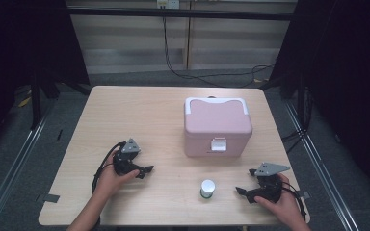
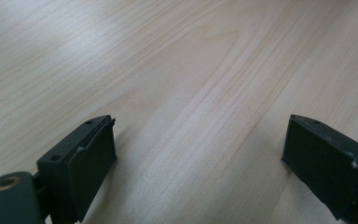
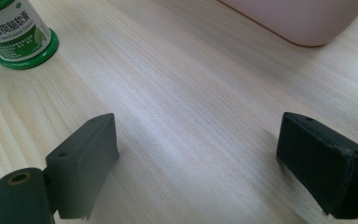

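The left claw (image 1: pixel 143 171), lower left of the high view, rests on the tabletop (image 1: pixel 139 115) with jaws spread and nothing between them. At lower centre stands the small white, green-based bottle (image 1: pixel 207 188), upright, just below the closed pink box (image 1: pixel 217 126). The right claw (image 1: pixel 244 191), lower right, is spread and empty, near the bottle. Best approach level and centre the jaws around the bottle's body before squeezing, so it does not tip.

The bottle (image 3: pixel 21 35) has a white label with green Chinese characters, roughly "方薄荷脑软膏"; the smaller print is unreadable.
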`<state>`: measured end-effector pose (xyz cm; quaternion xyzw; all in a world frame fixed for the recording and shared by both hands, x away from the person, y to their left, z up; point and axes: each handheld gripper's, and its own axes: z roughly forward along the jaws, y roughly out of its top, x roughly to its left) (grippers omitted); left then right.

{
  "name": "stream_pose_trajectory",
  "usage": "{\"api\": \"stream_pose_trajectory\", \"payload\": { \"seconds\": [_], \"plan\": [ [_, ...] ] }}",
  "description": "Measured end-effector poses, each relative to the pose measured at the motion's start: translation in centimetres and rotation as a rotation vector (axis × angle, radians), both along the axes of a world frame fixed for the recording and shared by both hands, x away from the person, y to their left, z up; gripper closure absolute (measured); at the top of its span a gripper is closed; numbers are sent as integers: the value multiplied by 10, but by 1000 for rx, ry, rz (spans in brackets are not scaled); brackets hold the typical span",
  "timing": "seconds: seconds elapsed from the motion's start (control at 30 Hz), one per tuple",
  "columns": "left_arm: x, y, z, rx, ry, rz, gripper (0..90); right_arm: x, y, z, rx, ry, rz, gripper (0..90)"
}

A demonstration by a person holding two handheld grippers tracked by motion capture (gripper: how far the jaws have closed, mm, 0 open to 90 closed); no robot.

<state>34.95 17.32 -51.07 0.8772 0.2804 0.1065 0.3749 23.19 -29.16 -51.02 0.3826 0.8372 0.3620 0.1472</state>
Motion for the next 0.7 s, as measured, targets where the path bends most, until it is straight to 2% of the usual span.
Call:
{"api": "stream_pose_trajectory", "payload": {
  "seconds": [0.17,0.3,0.33,0.37,0.4,0.5,0.57,0.7],
  "plan": [
    [0,0,0,2,-1,-1,87,0,0,0,1,0,-3,119],
    [0,0,0,-1,-3,7,88,-1,-5,2,4,11,-18,187],
    [-1,0,0,2,-3,10,88,1,-8,11,17,56,-51,256],
    [-1,0,0,2,-3,10,88,1,-8,11,17,56,-51,256],
    [-1,0,0,0,-4,10,88,4,-11,19,60,60,-97,282],
    [-1,0,0,-1,-3,10,88,11,-13,28,39,56,-102,319],
    [-1,0,0,2,-1,16,89,23,-15,40,8,84,-117,335],
    [-1,0,0,-1,-1,15,89,38,-21,62,5,118,-133,371]
  ]
}}
